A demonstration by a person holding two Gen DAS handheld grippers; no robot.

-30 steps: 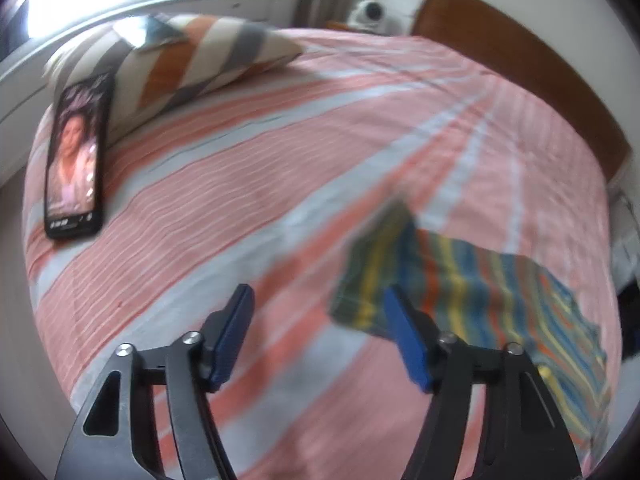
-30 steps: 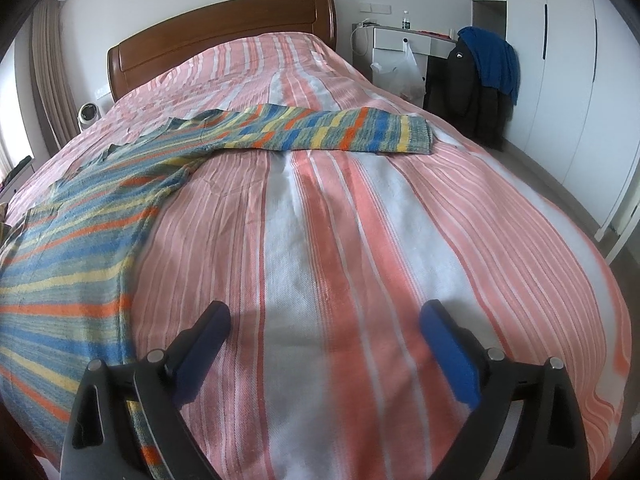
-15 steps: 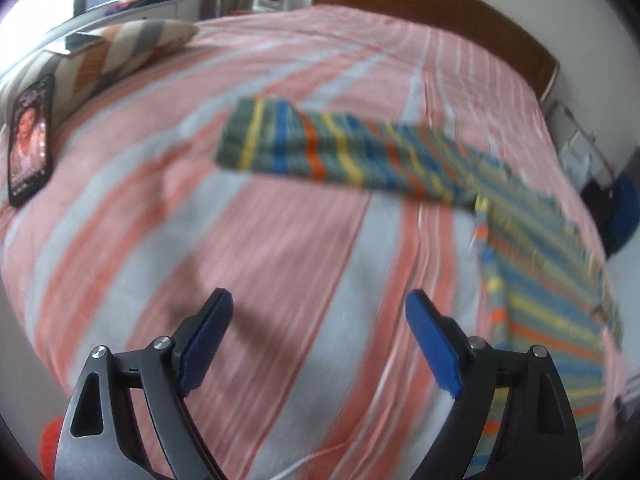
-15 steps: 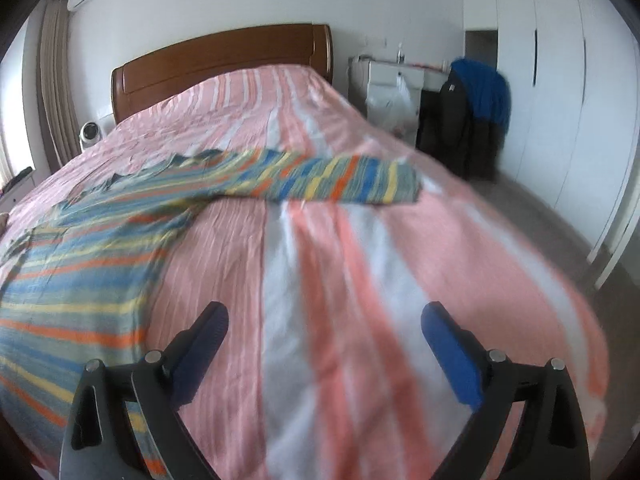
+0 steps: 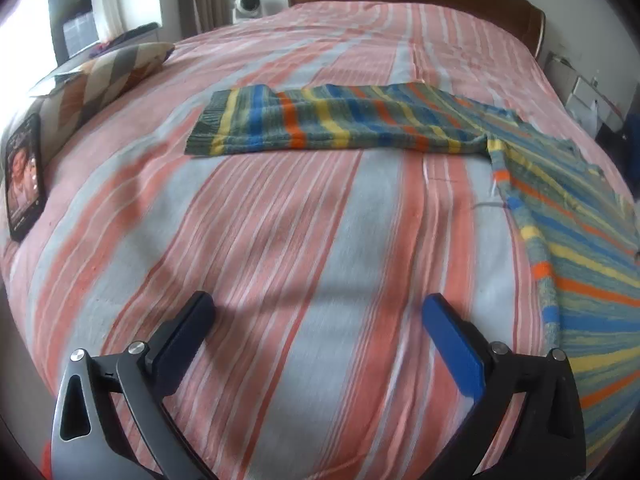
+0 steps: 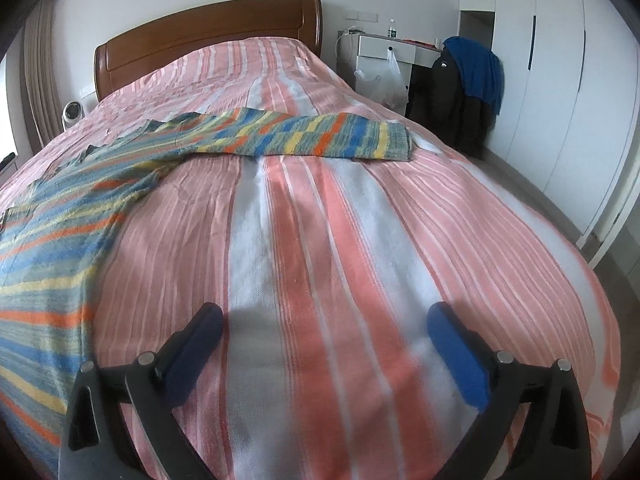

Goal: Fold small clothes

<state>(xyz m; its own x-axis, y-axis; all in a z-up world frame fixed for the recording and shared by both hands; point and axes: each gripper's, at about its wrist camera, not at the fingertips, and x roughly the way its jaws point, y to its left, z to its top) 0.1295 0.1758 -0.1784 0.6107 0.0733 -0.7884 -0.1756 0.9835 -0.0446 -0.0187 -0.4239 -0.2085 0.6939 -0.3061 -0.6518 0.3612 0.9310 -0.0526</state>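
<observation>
Looking along our left gripper (image 5: 318,312), we see its two blue-padded jaws opening, already spread wide, with nothing between them but the bedcover. Our right gripper (image 6: 324,322) is likewise released, its jaws wide apart over bare bedcover and holding nothing.

The task's thing, a knitted sweater with blue, yellow, orange and grey-green stripes (image 5: 580,248), lies flat on the pink, orange and white striped bedspread (image 5: 312,220). In the left view its body fills the right edge of the picture, and one sleeve (image 5: 320,126) stretches out to the left across the bed, well ahead of our left gripper, its ribbed cuff at the far left end. In the right view the sweater's body (image 6: 52,248) lies at the left edge, beside our right gripper's left finger, and the other sleeve (image 6: 312,138) reaches to the right across the bed, well ahead of the gripper.

On the left side of the bed lies a black smartphone with a lit screen (image 5: 24,172), just beside a zigzag-patterned cushion in grey, brown and cream (image 5: 108,76). A brown wooden headboard (image 6: 208,40) closes the far end. Beyond the bed's right side stand a white desk (image 6: 388,50), a chair draped with a dark jacket and blue cloth (image 6: 460,88), and white wardrobe doors (image 6: 560,80).
</observation>
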